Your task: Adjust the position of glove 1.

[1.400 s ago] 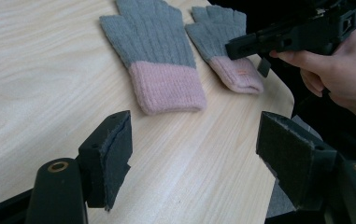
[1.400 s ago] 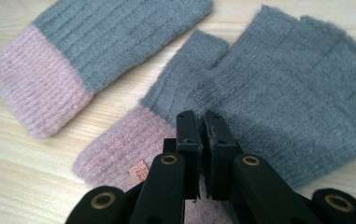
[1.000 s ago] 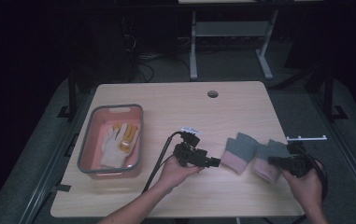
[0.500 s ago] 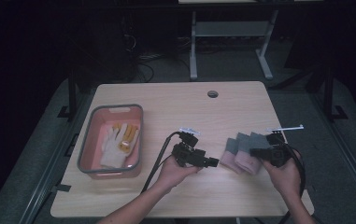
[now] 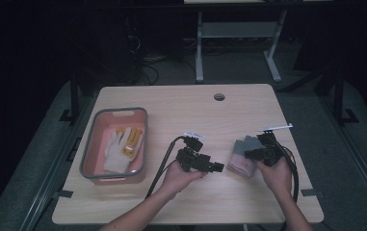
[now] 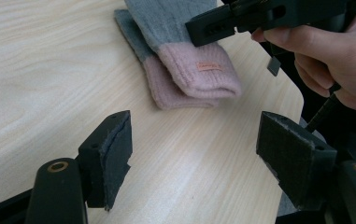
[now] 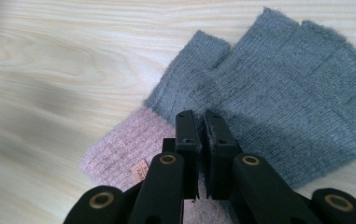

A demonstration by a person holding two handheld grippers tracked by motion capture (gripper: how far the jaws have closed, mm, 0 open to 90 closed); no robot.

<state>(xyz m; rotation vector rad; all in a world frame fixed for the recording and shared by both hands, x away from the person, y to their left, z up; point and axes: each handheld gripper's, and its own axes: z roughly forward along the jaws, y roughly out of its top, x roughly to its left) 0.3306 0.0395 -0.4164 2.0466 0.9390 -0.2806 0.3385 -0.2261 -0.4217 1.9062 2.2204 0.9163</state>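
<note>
Two knitted fingerless gloves, grey with pink cuffs, lie stacked on the wooden table; the upper glove (image 6: pixel 199 60) covers most of the lower glove (image 6: pixel 159 84). In the high view the glove pile (image 5: pixel 241 163) sits right of centre. My right gripper (image 7: pixel 200 119) is shut and hovers just over the top glove (image 7: pixel 278 84), near where grey meets pink, with nothing visible between its jaws. In the high view the right gripper (image 5: pixel 246 154) points left over the pile. My left gripper (image 6: pixel 194 144) is open, low over the table, and faces the pink cuffs from a short way off.
A grey-rimmed pink bin (image 5: pixel 87 163) stands at the table's left and holds a white glove (image 5: pixel 115 153) with yellow patches. A cable hole (image 5: pixel 219 96) sits near the far edge. The table's right edge lies close behind the right hand.
The right gripper moved left from the table's right side and brought one glove along. That glove now lies on top of the other. The left gripper stayed in place.
</note>
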